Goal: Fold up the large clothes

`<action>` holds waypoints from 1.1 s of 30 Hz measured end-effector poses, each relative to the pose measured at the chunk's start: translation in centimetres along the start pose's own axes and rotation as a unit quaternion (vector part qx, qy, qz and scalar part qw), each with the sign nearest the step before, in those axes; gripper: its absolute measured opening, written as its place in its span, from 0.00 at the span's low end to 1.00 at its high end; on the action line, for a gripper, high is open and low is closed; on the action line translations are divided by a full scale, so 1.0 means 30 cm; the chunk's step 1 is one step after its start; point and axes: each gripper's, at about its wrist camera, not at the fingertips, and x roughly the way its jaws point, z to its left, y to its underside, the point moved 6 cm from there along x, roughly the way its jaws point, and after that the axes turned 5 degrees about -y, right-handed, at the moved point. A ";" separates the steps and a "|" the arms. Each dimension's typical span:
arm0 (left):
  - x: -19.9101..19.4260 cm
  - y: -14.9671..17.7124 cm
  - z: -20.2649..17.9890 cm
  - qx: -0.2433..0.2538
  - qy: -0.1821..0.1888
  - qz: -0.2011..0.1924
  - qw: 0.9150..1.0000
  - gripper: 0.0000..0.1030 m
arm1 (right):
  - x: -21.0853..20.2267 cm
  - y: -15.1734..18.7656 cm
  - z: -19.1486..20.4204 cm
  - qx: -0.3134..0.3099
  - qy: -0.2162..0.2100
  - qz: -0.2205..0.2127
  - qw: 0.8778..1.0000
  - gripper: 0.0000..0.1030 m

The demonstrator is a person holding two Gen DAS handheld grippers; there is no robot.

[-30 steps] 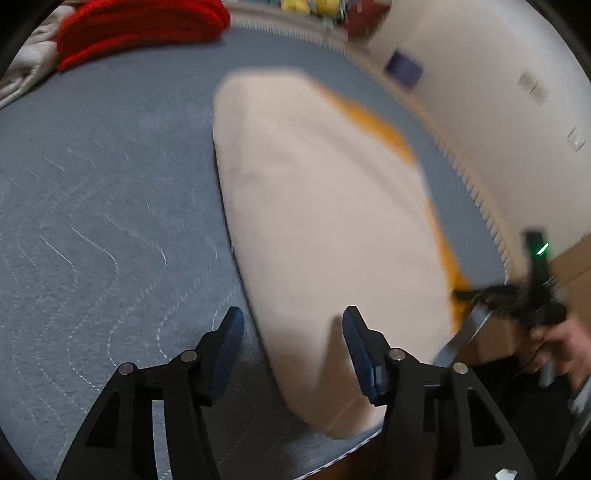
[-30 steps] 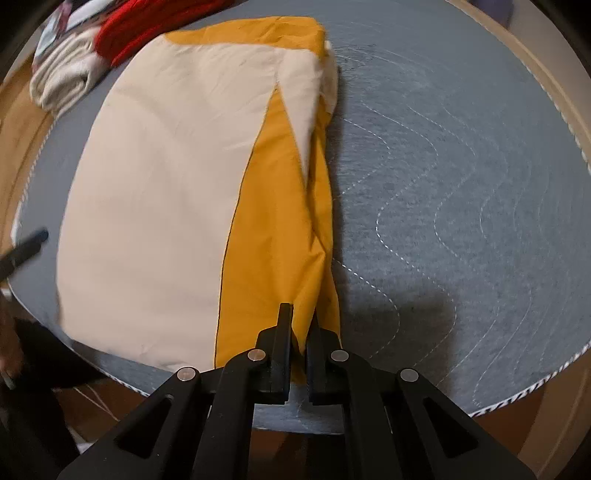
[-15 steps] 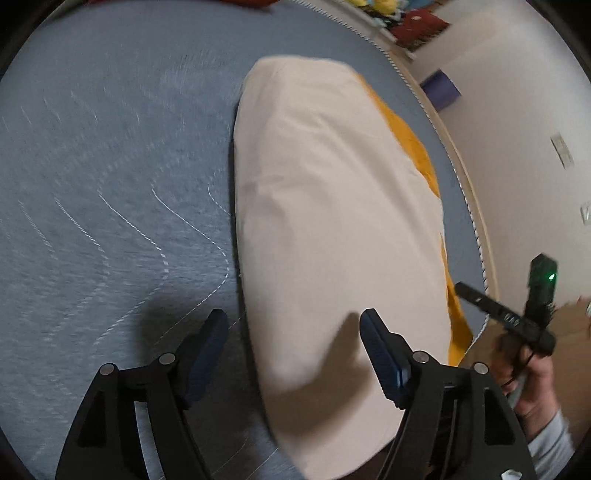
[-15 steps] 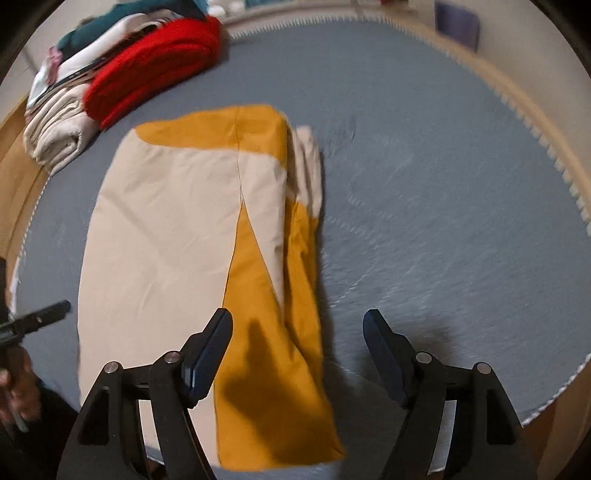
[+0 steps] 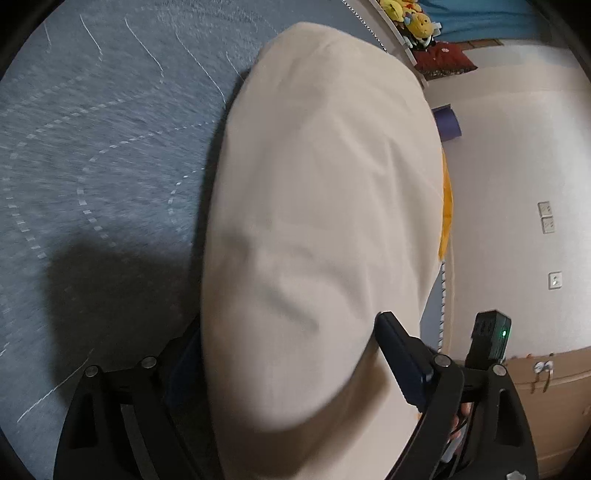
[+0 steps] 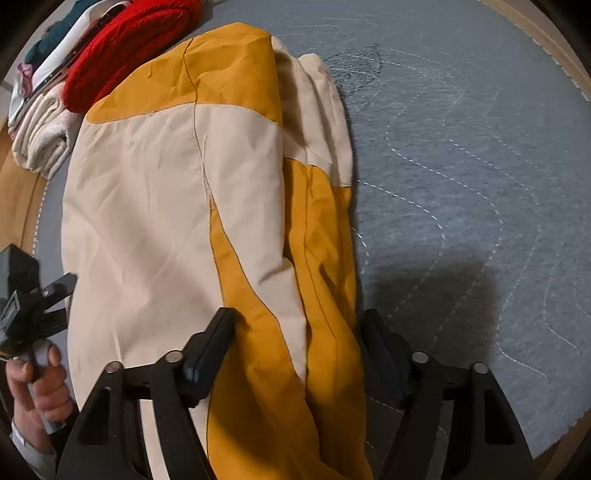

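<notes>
A large cream and mustard-yellow garment (image 6: 177, 206) lies folded lengthwise on the grey quilted mat (image 6: 461, 147). In the left wrist view only its cream side (image 5: 317, 206) shows, with a thin yellow edge at the right. My left gripper (image 5: 295, 354) is open, its jaws straddling the near cream end of the garment; the left finger is partly hidden by cloth. My right gripper (image 6: 299, 343) is open, its jaws straddling the near yellow edge of the garment. The left gripper and the hand holding it also show in the right wrist view (image 6: 33, 306).
A pile of folded clothes, red (image 6: 125, 48) on top and cream (image 6: 44, 136) beside it, sits at the mat's far left. The mat (image 5: 92, 147) has a stitched edge; a wooden rim (image 6: 22, 192) surrounds it. A white wall (image 5: 517, 184) and plush toys (image 5: 410, 18) lie beyond.
The right gripper let go of the yellow edge, opened, then came back down around it. The left gripper moved forward and lower over the cream end, staying open.
</notes>
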 end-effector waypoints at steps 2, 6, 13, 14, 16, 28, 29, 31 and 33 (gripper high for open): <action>0.003 -0.011 -0.006 0.006 0.005 -0.006 1.000 0.84 | 0.003 -0.003 0.011 -0.002 -0.008 -0.005 1.000 0.53; 0.003 -0.038 -0.022 0.014 0.004 -0.017 1.000 0.73 | 0.000 -0.008 0.038 -0.004 -0.025 -0.014 1.000 0.27; -0.117 -0.071 -0.064 0.045 -0.008 -0.044 0.998 0.40 | -0.028 -0.030 0.118 -0.009 -0.038 -0.046 0.998 0.14; -0.143 -0.088 -0.071 0.053 -0.015 -0.051 0.997 0.40 | -0.030 -0.041 0.130 -0.009 -0.039 -0.050 0.998 0.14; -0.200 -0.130 -0.071 0.060 -0.028 -0.065 0.996 0.40 | -0.032 -0.071 0.178 -0.011 -0.051 -0.063 0.997 0.13; -0.470 -0.281 0.282 0.004 -0.116 -0.084 0.990 0.50 | 0.031 -0.225 0.587 -0.085 -0.103 -0.110 0.985 0.11; -0.469 -0.259 0.286 0.004 -0.129 -0.082 0.988 0.50 | 0.047 -0.221 0.593 -0.092 -0.088 -0.102 0.987 0.11; -0.510 -0.228 0.270 0.033 -0.163 -0.098 0.981 0.51 | 0.075 -0.230 0.575 -0.096 -0.061 -0.089 0.990 0.11; -0.566 -0.237 0.219 0.055 -0.177 -0.116 0.976 0.52 | 0.081 -0.228 0.577 -0.094 -0.050 -0.080 0.991 0.17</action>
